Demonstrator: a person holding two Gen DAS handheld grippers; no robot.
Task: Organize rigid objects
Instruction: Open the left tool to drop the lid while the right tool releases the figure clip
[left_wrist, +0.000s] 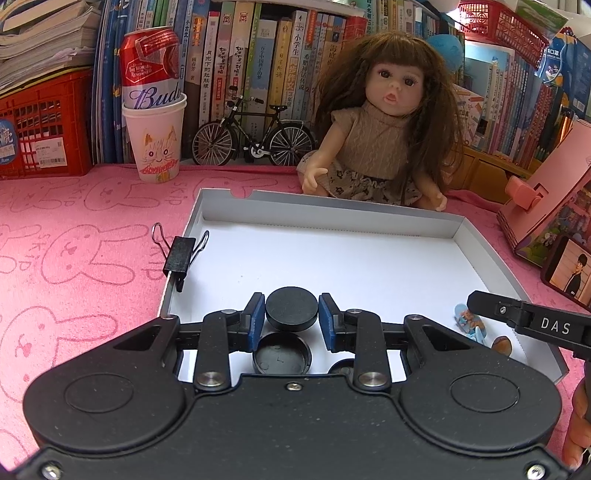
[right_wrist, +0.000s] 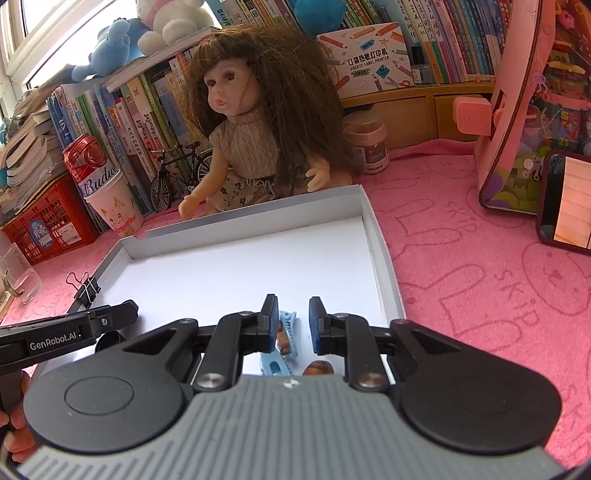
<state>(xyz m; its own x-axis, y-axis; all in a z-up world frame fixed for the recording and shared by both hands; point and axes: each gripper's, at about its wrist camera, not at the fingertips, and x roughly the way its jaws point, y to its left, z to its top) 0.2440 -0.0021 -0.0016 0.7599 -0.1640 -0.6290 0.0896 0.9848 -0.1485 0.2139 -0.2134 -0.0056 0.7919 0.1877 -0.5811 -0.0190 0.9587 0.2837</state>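
I've got the black disc (left_wrist: 291, 308) pinched in my left tool (left_wrist: 291, 317), low over the near end of the white tray (left_wrist: 332, 221), with an upturned black cap (left_wrist: 282, 352) lying just under it. My right tool (right_wrist: 293, 321) angles down into the tray's near right corner – pads slightly apart, the blue hair clip (right_wrist: 286, 332) between them and touching the left pad only. Only the right view shows the brown jar (right_wrist: 365, 142) by the doll (right_wrist: 251, 122); the left shows the binder clip (left_wrist: 180, 254) biting the tray wall.
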